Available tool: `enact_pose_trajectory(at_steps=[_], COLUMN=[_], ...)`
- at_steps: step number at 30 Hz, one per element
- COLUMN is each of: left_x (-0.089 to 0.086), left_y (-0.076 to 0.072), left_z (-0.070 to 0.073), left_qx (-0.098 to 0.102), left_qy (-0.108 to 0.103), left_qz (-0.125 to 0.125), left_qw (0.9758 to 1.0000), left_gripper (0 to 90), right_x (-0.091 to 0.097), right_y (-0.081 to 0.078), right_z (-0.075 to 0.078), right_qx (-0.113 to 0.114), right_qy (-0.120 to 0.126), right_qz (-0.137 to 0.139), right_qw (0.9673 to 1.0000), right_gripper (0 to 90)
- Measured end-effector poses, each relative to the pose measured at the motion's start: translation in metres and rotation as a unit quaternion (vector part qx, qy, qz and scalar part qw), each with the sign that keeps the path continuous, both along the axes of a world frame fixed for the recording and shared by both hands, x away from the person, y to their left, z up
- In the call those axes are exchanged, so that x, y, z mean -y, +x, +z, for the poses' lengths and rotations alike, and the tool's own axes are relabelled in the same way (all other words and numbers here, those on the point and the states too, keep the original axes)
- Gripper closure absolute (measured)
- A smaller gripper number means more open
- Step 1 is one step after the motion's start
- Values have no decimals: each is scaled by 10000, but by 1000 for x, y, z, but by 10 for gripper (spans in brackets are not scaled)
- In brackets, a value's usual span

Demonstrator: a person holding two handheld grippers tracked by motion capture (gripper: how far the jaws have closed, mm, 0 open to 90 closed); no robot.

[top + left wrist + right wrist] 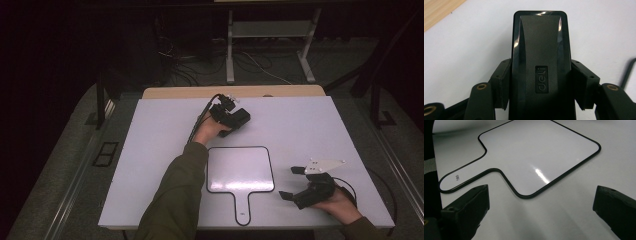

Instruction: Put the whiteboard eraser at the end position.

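L hand-held gripper (239, 118) is clamped on a black eraser block (541, 67) w/ "deli" on top, pads pressing both long sides, out near the far middle of the white surface (310, 130). R hand-held gripper (294, 182) rests at the near right, jaws wide apart, nothing between them. Step looks like carrying the eraser toward the paddle-shaped whiteboard (241, 170) just nearer the person. Next move prob. needs the block brought flat over the board. Plenty of open room around; wooden strip (170, 92) marks the far edge.
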State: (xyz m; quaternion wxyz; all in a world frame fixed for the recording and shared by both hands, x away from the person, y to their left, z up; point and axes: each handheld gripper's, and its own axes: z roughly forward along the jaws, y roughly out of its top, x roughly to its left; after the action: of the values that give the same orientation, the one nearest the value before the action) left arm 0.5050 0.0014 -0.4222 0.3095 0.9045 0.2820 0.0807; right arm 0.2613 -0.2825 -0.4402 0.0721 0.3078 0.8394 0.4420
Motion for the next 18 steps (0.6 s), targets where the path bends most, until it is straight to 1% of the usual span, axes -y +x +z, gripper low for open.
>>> enact_pose_trajectory(at_steps=[4,7,9,12,13,14,15,18], left_x=[3,6,8,11,12,12,11,9], left_y=[3,4,4,5,4,5,5,5], left_z=[-4,-5,-6,-8,-9,-9,-11,-14], left_qx=[-59,-9,-37,-13,-36,-54,-55,-174], left_qy=[1,39,17,-37,-15,81,57,-23], left_qz=[14,8,27,17,42,31,43,43], left_qw=[10000,10000,10000,10000,10000,9999,10000,9998], left_gripper=[392,392,392,391,390,390,389,378], right_x=[0,0,0,0,0,0,0,0], right_y=[0,0,0,0,0,0,0,0], right_z=[0,0,0,0,0,0,0,0], right_qx=[-16,1,7,4,3,5,0,1], right_qy=[16,13,23,33,31,34,43,42], right_qz=[-3,2,5,-5,-4,-4,-5,-16], right_qw=[10000,10000,10000,10000,10000,10000,10000,10000], right_gripper=[0,0,0,0,0,0,0,0])
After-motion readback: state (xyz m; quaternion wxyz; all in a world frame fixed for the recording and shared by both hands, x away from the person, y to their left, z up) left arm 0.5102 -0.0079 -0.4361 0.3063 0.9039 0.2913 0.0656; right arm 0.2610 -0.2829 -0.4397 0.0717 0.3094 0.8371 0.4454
